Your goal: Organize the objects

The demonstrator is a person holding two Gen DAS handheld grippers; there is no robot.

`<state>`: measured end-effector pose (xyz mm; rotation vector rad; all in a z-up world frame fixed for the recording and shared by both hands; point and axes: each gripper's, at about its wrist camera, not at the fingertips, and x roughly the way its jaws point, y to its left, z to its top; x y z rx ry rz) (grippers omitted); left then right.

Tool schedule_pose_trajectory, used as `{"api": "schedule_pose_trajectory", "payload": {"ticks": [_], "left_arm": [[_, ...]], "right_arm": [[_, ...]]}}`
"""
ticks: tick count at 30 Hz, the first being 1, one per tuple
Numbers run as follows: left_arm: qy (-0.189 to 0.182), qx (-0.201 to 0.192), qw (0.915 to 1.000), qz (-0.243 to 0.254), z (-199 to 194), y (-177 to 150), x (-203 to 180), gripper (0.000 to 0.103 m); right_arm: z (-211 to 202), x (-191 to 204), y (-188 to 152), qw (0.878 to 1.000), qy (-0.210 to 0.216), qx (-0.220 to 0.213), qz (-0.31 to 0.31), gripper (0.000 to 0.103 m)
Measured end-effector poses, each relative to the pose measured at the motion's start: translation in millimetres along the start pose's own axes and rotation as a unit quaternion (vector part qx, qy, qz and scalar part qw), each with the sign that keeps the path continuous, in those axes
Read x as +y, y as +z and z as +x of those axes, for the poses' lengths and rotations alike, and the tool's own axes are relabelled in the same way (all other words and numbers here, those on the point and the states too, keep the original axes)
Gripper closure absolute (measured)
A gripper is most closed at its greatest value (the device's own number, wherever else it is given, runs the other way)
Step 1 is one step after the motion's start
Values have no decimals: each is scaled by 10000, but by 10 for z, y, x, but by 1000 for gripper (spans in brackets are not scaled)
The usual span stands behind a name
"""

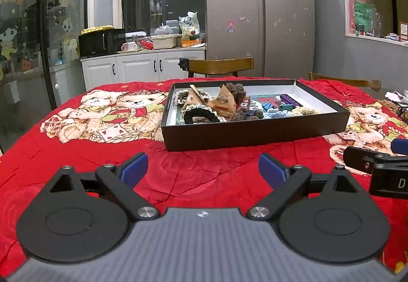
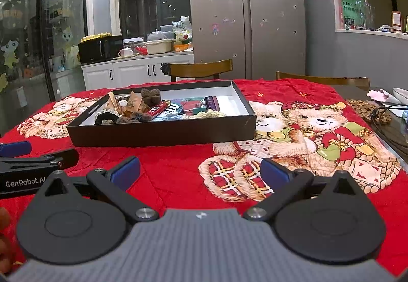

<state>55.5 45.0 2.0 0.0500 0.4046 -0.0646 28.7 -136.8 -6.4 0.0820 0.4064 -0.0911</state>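
Both the left tongs (image 1: 203, 171) and right tongs (image 2: 200, 172) hang spread and empty, while the small items sit gathered inside the black tray (image 1: 255, 132) mid-frame on the bench (image 1: 178, 167).

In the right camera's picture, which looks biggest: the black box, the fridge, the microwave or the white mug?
As they look in that view:
1. fridge
2. box, though it is nearer the camera, so its true size against the fridge is unsure
3. microwave
4. mug
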Motion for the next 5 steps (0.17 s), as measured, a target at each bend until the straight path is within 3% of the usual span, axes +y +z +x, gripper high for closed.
{"api": "schedule_pose_trajectory", "payload": {"ticks": [5], "left_arm": [[-6,11,10000,-23,2,1,4,7]], "right_arm": [[-2,4,-1,10000,3,0,-5,0]]}}
